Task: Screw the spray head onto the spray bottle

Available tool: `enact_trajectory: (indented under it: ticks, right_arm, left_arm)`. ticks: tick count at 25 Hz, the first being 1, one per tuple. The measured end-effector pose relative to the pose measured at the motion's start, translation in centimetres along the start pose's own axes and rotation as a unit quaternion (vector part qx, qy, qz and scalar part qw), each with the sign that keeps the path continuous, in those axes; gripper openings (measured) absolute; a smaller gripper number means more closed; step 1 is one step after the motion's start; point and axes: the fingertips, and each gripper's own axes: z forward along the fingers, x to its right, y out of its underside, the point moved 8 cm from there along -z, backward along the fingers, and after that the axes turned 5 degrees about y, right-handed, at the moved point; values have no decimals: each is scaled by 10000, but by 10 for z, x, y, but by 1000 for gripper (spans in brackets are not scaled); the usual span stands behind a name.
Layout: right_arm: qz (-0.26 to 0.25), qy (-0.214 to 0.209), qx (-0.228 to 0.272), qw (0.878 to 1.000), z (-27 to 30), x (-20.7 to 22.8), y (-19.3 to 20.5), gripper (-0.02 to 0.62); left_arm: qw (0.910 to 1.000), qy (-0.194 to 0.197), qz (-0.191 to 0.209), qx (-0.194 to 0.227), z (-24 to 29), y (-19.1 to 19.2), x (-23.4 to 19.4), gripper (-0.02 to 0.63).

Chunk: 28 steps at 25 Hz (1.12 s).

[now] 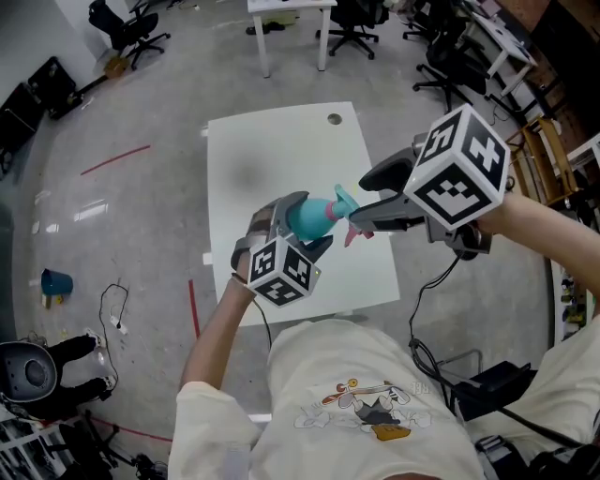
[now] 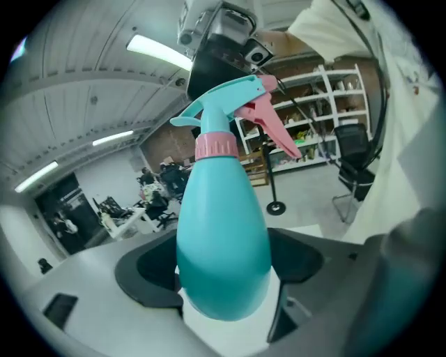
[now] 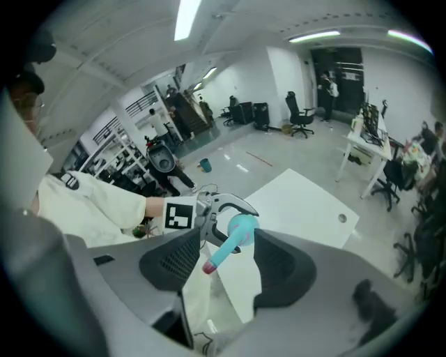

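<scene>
While the head view shows your two grippers meeting in the air over the near right corner of the white rectangular table [image 1: 281, 159], only the gripper views let you read the jaws. Your left gripper [image 1: 302, 228] pinches the teal pear-shaped plastic spray bottle [image 1: 307, 217] at its wide lower body, one dark jaw on each side. Your left gripper view looks up the bottle's length and shows what the head view does not: a pink ribbed collar [image 2: 217, 146] ringing the neck, and the teal spray head [image 2: 230, 104] with its pink trigger [image 2: 272, 125] sitting on top, in line with the bottle. Your right gripper [image 1: 361, 200] has its jaws spread wide. Your right gripper view shows the spray head's pink-tipped end between them, with a gap to each pad. From the head view alone you could not tell that gap.

The bottle lies tilted, its head pointing toward the table's right edge. Beyond it the white top runs back to the far edge, where a small round cable hole [image 1: 335, 119] sits near the far right corner. Grey floor spreads wide off the left edge, marked by a red tape line [image 1: 114, 159]. Black office chairs [image 1: 352, 23] stand well past the far edge.

The bottle looks smooth, glossy and opaque.
</scene>
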Motion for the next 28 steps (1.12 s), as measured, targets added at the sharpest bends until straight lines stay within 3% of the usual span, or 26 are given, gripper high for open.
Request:
enact_trajectory:
  ticks: [3,8,10,13,15,19,23,28]
  right_arm:
    - [-874,-37,-233,9959,-11,-9,-6,227]
    - [-2022,-55,-560,9777,-16,-18,-8,227]
    - [-2824,-181,-702,9566,-15,-27,-4,227]
    - [-4144,-250,-958,9047,-13,-43,10,227]
    - [-4677,-215,-1085,8769,-11,-50,17,227]
    - [-5184,-191,-1177,8468,-8,-57,22,227]
    - [-5452,-299,-1056,8311,1,-65,31,227]
    - [-5747,-490,-1093,8096,5,-74,35,227]
  left_arm:
    - [9974,654,-218,210,6,7,4,397]
    - [9894,1341,-101,551,4,-1,6,397]
    - [9832,1698,0,672,1,-4,8,397]
    - [9693,2317,225,788,-4,-8,16,397]
    - [9589,2685,336,849,-7,-10,21,397]
    - [9415,3212,416,935,-11,-17,28,397]
    - [9213,3720,395,1058,-10,-18,41,397]
    - [9052,4070,481,1123,-14,-28,47,397]
